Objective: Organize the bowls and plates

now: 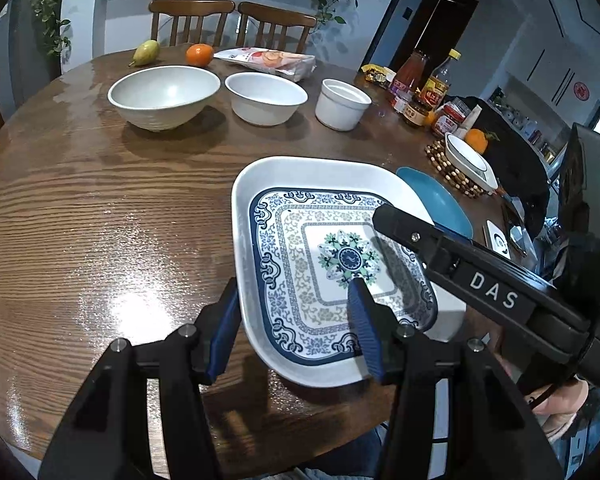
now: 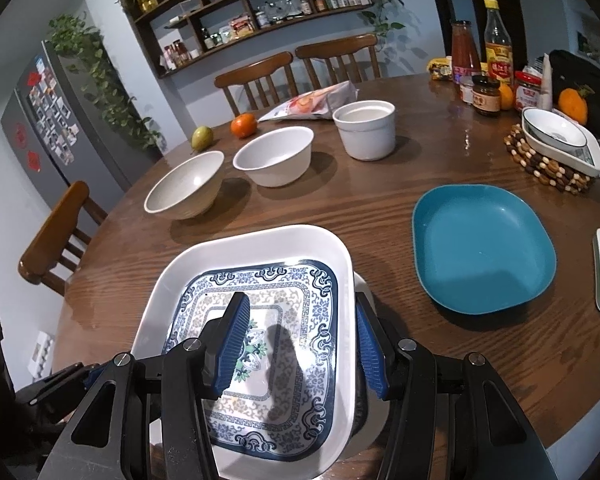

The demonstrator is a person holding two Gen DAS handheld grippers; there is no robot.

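blue ribbed fingers (image 1: pixel 364 320) of the left gripper (image 1: pixel 296 328) straddle the near-left rim of a square plate (image 1: pixel 324 176), one pad outside, one over its painted floor; they look closed on that rim. the right gripper (image 2: pixel 300 340) does likewise on the opposite rim, one pad inside, one outside, apparently clamped too. "das" reads in white on the right gripper's black arm (image 1: pixel 494 290). the plate is white with a dark blue scroll border, grey floral bands and a green-and-blue medallion in the middle. it sits at the near edge of the wooden counter (image 1: pixel 80 220), seemingly on something white. a teal plate (image 2: pixel 484 248) lies just right of it. farther back stand two white bowls (image 2: pixel 186 186) (image 2: pixel 274 156) and a straight-sided white cup (image 2: pixel 366 130). bottle labels are too small to read.
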